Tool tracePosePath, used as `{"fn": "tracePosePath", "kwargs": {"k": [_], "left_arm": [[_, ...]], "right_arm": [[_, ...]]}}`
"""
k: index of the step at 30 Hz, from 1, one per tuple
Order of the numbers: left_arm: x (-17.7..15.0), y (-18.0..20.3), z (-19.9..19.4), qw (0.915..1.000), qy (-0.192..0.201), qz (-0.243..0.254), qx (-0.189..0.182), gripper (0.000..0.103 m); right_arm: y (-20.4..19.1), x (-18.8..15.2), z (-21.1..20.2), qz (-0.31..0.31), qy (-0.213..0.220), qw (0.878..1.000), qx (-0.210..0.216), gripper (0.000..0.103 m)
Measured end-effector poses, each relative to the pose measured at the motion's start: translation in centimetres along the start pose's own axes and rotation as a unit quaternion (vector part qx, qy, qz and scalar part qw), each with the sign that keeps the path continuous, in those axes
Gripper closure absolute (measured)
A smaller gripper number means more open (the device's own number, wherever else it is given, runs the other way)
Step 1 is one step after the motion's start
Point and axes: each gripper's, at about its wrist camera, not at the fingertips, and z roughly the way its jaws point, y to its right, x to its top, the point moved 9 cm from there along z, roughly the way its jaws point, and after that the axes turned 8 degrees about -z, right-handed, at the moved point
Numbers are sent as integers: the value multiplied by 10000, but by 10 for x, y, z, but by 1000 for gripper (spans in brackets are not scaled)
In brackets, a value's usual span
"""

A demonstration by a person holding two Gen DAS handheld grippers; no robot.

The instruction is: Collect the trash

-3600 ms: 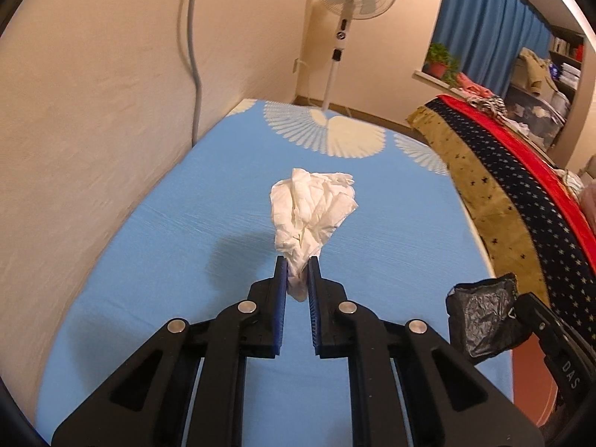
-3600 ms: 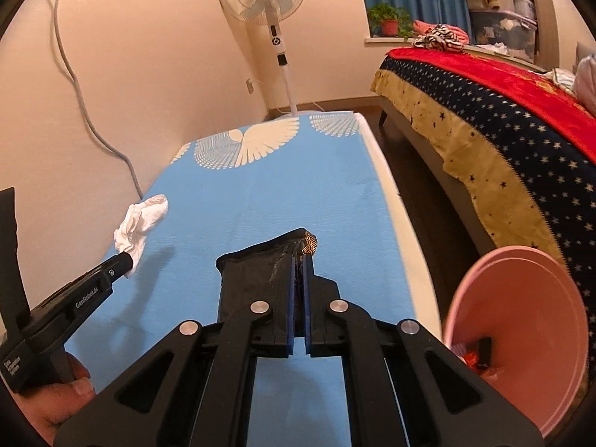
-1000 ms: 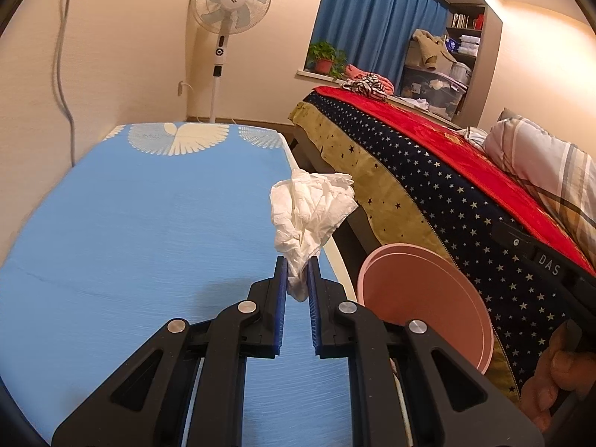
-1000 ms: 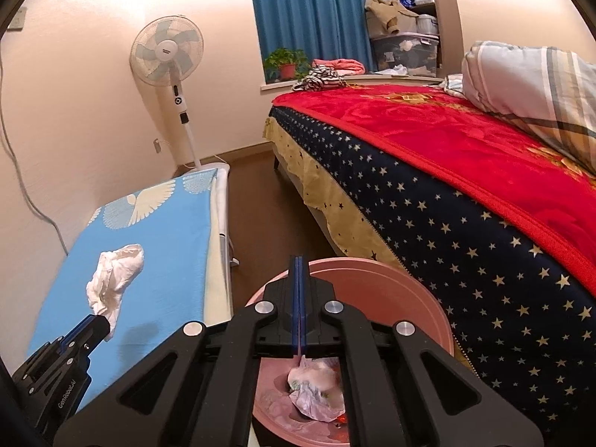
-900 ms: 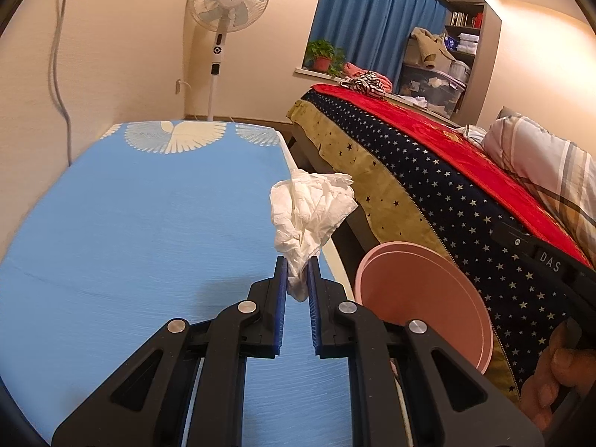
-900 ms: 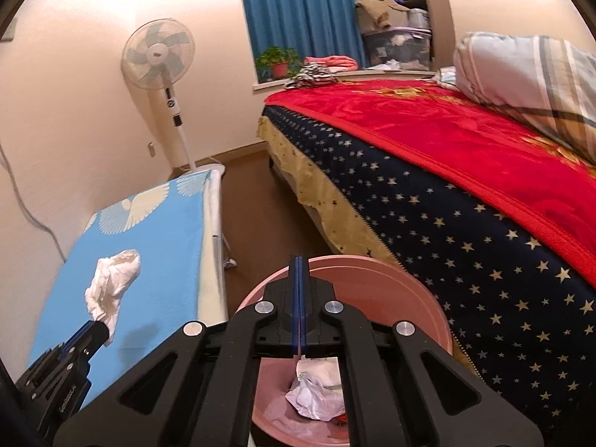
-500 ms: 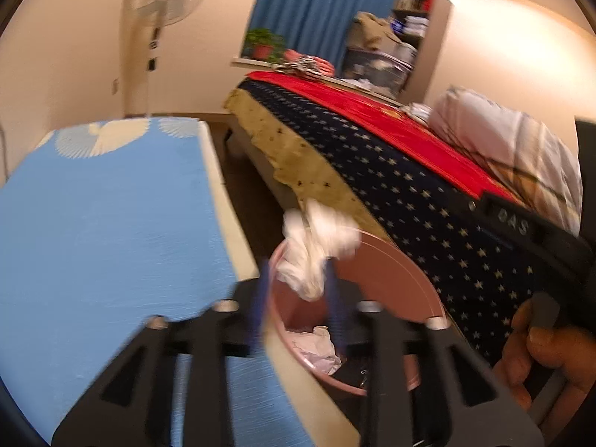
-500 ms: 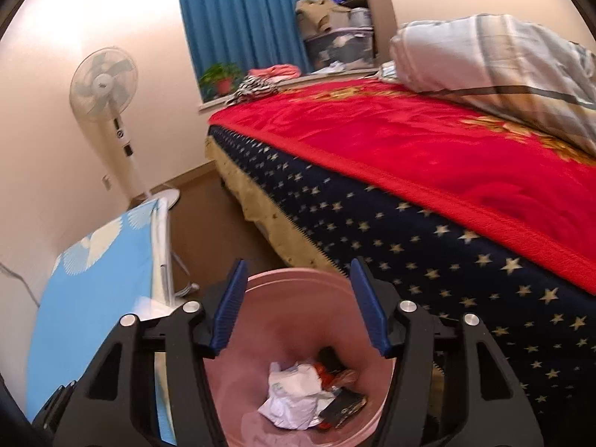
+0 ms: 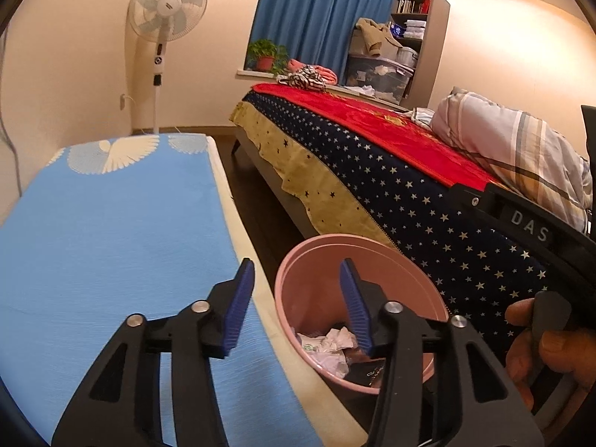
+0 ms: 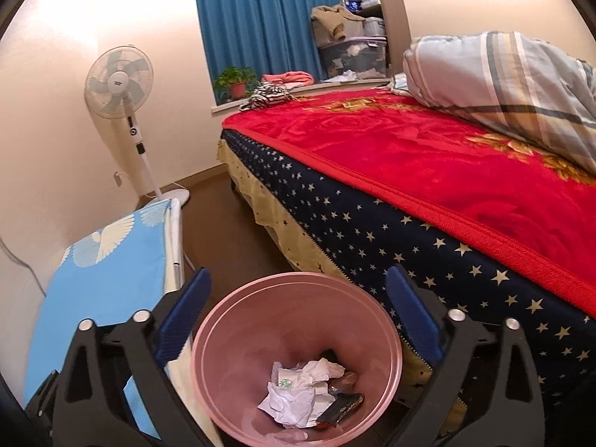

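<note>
A pink waste bin [image 9: 298, 279] stands on the floor between the blue mat and the bed; it also shows in the right wrist view [image 10: 223, 331]. Inside lie crumpled white tissues [image 10: 298, 391] and a black wrapper [image 10: 341, 408]; the tissues also show in the left wrist view [image 9: 329, 344]. My left gripper [image 9: 298, 298] is open and empty, over the bin's near rim by the mat's edge. My right gripper [image 10: 298, 309] is open and empty, straight above the bin's mouth. Its black body [image 9: 529, 231] shows at the right of the left wrist view.
A blue mat with white bird prints [image 9: 111, 223] lies to the left of the bin. A bed with a red and starred navy blanket [image 10: 428, 171] lies to the right. A standing fan [image 9: 165, 29] is by the far wall. Brown floor [image 10: 231, 238] runs between mat and bed.
My left gripper carried the white tissue from the mat to the bin and opened; the tissue now lies in the bin. My right gripper opened over the bin, its black wrapper dropped in.
</note>
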Motion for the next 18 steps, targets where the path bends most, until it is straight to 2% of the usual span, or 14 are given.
{"fn": "tracePosePath", "kwargs": {"k": [4, 6, 10, 18], "left_arm": [[3, -5, -17, 9997, 138, 27, 218, 36], [3, -11, -26, 9992, 186, -33, 356, 30], [1, -22, -47, 9975, 280, -68, 641, 19], [-10, -57, -98, 9892, 448, -166, 1389, 11]], "right_arm": [[-4, 0, -13, -43, 6, 9998, 172, 5], [-12, -2, -21, -122, -30, 9993, 341, 5], [-25, -7, -40, -421, 31, 9982, 421, 5], [-46, -19, -75, -761, 51, 9959, 479, 5]]}}
